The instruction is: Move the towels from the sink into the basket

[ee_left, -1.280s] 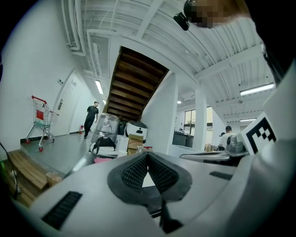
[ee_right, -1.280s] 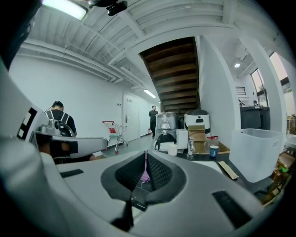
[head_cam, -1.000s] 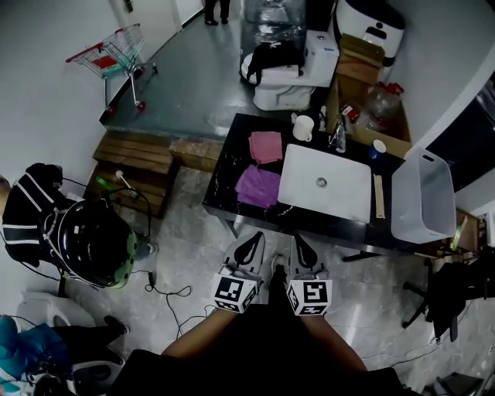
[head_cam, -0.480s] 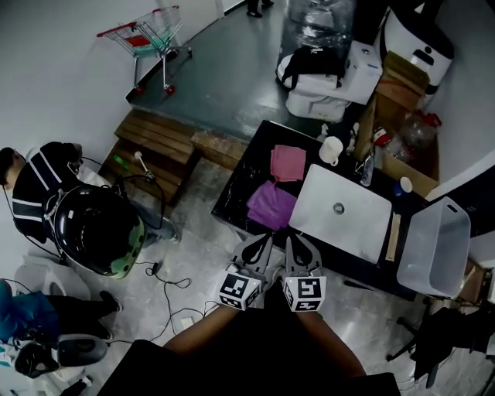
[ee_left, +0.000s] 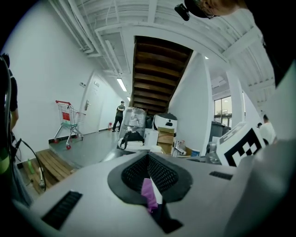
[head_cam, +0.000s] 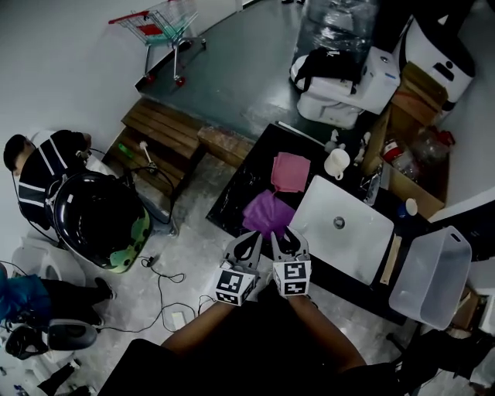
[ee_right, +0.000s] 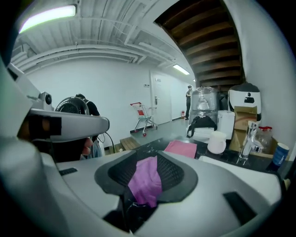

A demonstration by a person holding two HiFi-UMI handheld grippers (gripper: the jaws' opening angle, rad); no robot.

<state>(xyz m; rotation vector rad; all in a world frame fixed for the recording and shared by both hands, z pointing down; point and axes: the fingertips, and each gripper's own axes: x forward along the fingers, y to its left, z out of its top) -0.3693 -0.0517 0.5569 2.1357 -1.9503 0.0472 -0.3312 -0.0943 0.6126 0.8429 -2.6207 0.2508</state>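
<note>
A purple towel (head_cam: 267,213) lies crumpled on the black counter (head_cam: 232,205), left of the white sink (head_cam: 340,228). A pink towel (head_cam: 291,172) lies flat behind it. The sink's bowl shows only its drain. The pale translucent basket (head_cam: 429,274) stands at the counter's right end. Both grippers hover side by side at the counter's near edge, just short of the purple towel. My left gripper (head_cam: 247,249) is shut and holds nothing. My right gripper (head_cam: 288,244) has its jaws opening with nothing between them. Through its gap I see the purple towel (ee_right: 147,180) and the pink towel (ee_right: 181,148) beyond.
A white mug (head_cam: 336,163) and bottles stand behind the sink. A black helmet (head_cam: 97,220), a seated person (head_cam: 42,166) and cables on the floor are to the left. A wooden bench (head_cam: 166,135) and a shopping cart (head_cam: 158,23) lie farther off.
Both grippers have come forward to the counter's near edge by the purple towel. The right gripper's jaws have parted from shut.
</note>
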